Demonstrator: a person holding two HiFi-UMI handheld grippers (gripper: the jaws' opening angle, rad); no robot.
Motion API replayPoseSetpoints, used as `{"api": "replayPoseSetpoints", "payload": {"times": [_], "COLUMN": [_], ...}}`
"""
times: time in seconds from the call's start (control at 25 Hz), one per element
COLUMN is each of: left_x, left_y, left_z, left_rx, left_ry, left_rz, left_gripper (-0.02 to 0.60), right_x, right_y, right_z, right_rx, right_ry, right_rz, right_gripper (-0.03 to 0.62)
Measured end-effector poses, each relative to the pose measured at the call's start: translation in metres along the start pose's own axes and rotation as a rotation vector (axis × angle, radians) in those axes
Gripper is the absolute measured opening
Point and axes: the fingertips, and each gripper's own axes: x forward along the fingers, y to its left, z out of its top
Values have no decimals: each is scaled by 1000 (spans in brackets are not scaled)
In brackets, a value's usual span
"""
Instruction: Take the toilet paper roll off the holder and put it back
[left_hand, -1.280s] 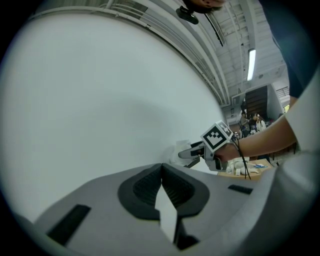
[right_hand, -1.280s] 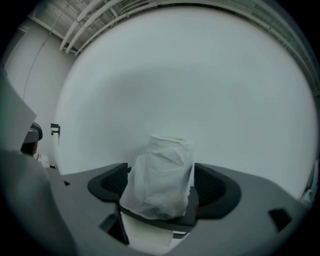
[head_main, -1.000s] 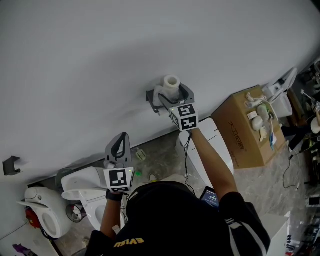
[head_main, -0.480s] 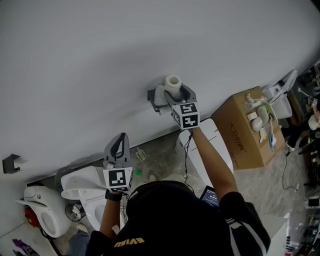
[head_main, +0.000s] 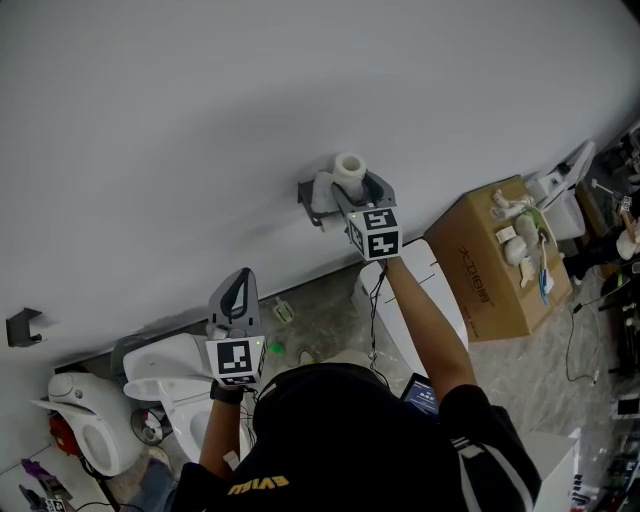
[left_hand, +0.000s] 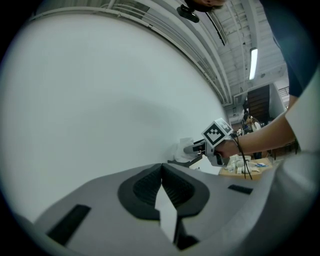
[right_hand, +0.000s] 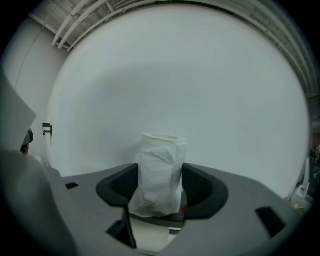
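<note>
Toilet paper roll (head_main: 347, 167) stands upright in the head view, between the jaws of the right gripper (head_main: 345, 188) and at the wall holder (head_main: 312, 195); the left gripper (head_main: 239, 275) hangs well apart to that gripper's left. In the left gripper view its jaws meet with nothing between them. In the right gripper view the jaws have just been closing and press the crumpled roll's two sides.
</note>
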Motion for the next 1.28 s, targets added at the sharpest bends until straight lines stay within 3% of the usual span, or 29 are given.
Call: {"api": "replayPoseSetpoints", "payload": {"times": [0.72,1.28], "left_x": [3,6], "left_y": [-16,-10], "left_z": [0,-2], "left_rx": [14,3], "left_ry": [18,34], "left_rz": [-64,-70], "left_gripper": [11,11], "right_x": [-15,-35], "right_y": [-6,-14], "right_z": [22,105], "right_rx": [-50,-34], "right_ry": [-22,-80], "right_rz": [10,84], "right_gripper": [265,264]}}
